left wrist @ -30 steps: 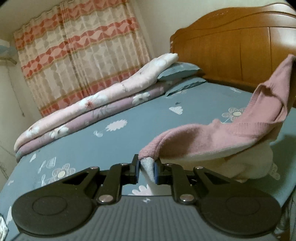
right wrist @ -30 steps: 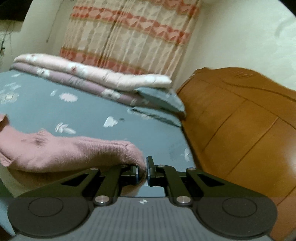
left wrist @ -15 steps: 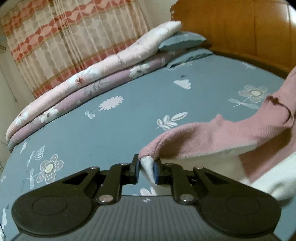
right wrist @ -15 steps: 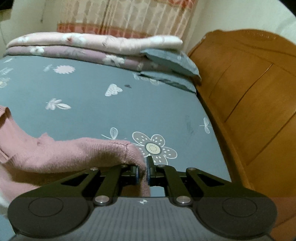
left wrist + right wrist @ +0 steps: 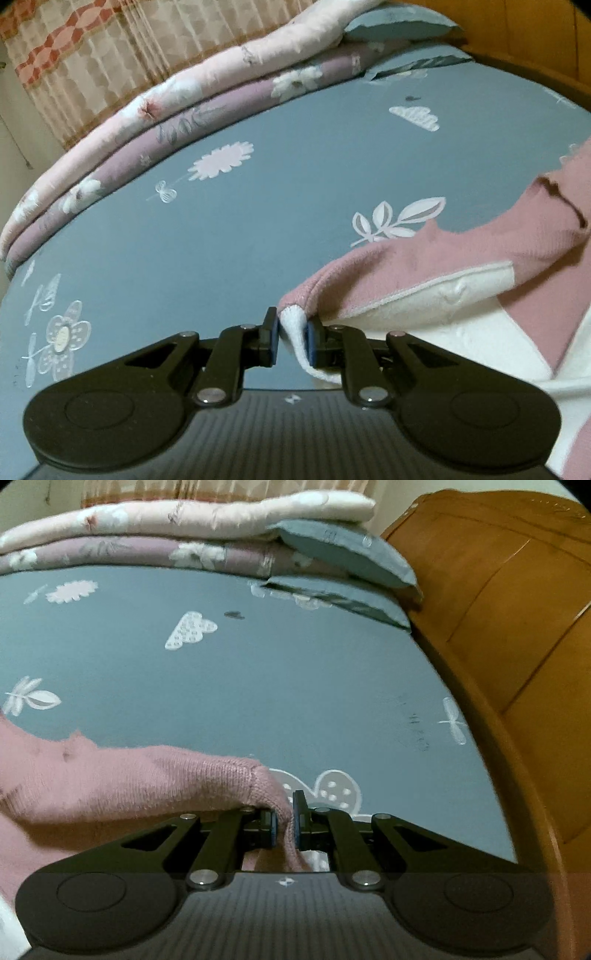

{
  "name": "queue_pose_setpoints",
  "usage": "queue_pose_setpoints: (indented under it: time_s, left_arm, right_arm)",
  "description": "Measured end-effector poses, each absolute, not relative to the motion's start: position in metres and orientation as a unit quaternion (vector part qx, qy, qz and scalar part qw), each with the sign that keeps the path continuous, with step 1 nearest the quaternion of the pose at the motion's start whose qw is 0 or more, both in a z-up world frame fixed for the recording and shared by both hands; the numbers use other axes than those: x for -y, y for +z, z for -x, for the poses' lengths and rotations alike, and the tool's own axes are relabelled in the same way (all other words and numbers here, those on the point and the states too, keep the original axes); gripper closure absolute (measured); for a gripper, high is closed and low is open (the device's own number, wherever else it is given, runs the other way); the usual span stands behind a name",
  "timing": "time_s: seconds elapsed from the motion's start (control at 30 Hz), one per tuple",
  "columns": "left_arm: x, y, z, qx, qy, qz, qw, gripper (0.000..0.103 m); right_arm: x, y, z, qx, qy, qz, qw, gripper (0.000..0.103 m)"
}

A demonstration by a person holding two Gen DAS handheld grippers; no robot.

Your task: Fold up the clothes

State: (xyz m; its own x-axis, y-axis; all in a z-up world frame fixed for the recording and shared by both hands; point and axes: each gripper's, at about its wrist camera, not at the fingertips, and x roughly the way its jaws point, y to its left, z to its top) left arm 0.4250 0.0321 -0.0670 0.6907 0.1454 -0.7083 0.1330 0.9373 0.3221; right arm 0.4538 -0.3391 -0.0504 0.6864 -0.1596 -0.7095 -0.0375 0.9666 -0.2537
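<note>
Compared with a second ago, both wrist views have tipped downward and closed in on the bed: the curtain and the wall have nearly left the frame, and the blue floral bedsheet (image 5: 258, 229) now fills most of each view. The pink-and-white sweater (image 5: 436, 266), earlier hanging high with its far end raised against the headboard, now sags low over the sheet; whether it touches the sheet cannot be told. The grips are unchanged throughout.

Left gripper (image 5: 291, 341): jaws drawn close, pinching a white ribbed corner of the sweater between the blue pads. From this pinch the garment runs toward 2 o'clock, pink knit above, white panel below, out past the right edge.

Right gripper (image 5: 284, 825): jaws pressed nearly together on a pink knitted corner of the same sweater (image 5: 122, 786). The fabric stretches from the pinch toward 9 o'clock and leaves the frame at the left edge.

Surroundings: folded quilts (image 5: 177, 107), pale pink on top of mauve, lie along the far edge of the bed at 11 to 12 o'clock in the left view. Two blue pillows (image 5: 354, 559) are stacked at 1 o'clock in the right view, against the wooden headboard (image 5: 517, 635), which occupies the right side from 1 to 4 o'clock. A strip of curtain (image 5: 77, 55) shows at 10 o'clock in the left view.

Containers: none seen in either view
</note>
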Motion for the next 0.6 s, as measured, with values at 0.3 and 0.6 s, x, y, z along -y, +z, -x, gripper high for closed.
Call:
queue_pose_setpoints:
  time_s: [0.3, 0.6]
  left_arm:
    - [-0.024, -0.069, -0.411, -0.392, -0.016, -0.176, 0.903, 0.07]
    - [0.001, -0.015, -0.386, -0.339, -0.091, -0.198, 0.915, 0.052]
  right_arm:
    - [0.344, -0.061, -0.433, -0.411, -0.002, 0.076, 0.909, 0.067]
    - [0.335, -0.001, -0.355, -0.377, 0.1, 0.056, 0.919, 0.052]
